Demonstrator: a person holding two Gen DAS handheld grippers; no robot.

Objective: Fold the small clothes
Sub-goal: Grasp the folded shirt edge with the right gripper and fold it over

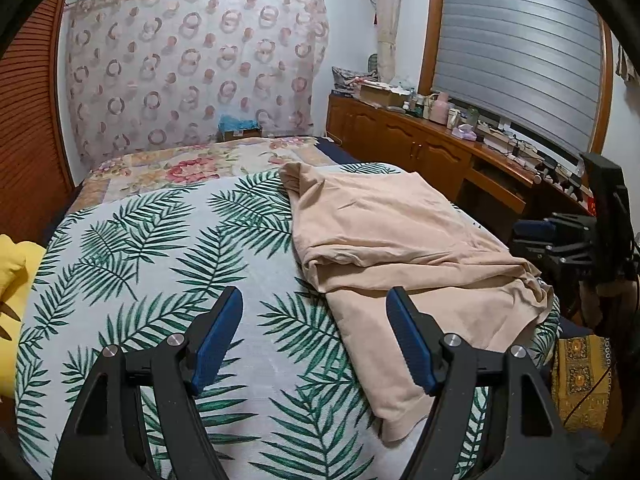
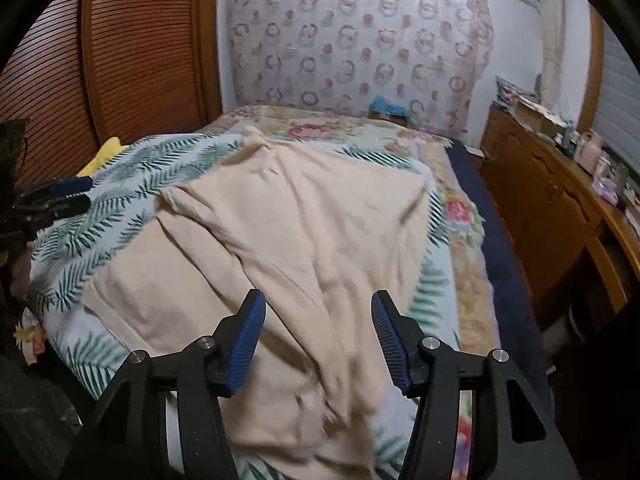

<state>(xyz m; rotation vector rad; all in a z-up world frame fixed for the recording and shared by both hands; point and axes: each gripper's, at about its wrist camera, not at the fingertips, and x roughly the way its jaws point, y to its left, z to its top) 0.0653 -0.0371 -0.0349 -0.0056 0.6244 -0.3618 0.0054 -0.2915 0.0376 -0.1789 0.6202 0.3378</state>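
A beige garment (image 1: 404, 236) lies partly folded and rumpled on the palm-leaf bedspread (image 1: 160, 248); it also fills the middle of the right wrist view (image 2: 288, 240). My left gripper (image 1: 314, 300) is open and empty, just above the bedspread at the garment's near left edge. My right gripper (image 2: 318, 306) is open and empty, hovering over the garment's near part. The right gripper also shows at the right edge of the left wrist view (image 1: 536, 232). The left gripper shows at the left edge of the right wrist view (image 2: 76, 192).
A yellow cloth (image 1: 16, 276) lies at the bed's left edge. A floral quilt (image 1: 192, 168) covers the far end of the bed. A wooden cabinet (image 1: 420, 140) with clutter runs along the right. A slatted wooden wardrobe (image 2: 140, 48) stands on the left.
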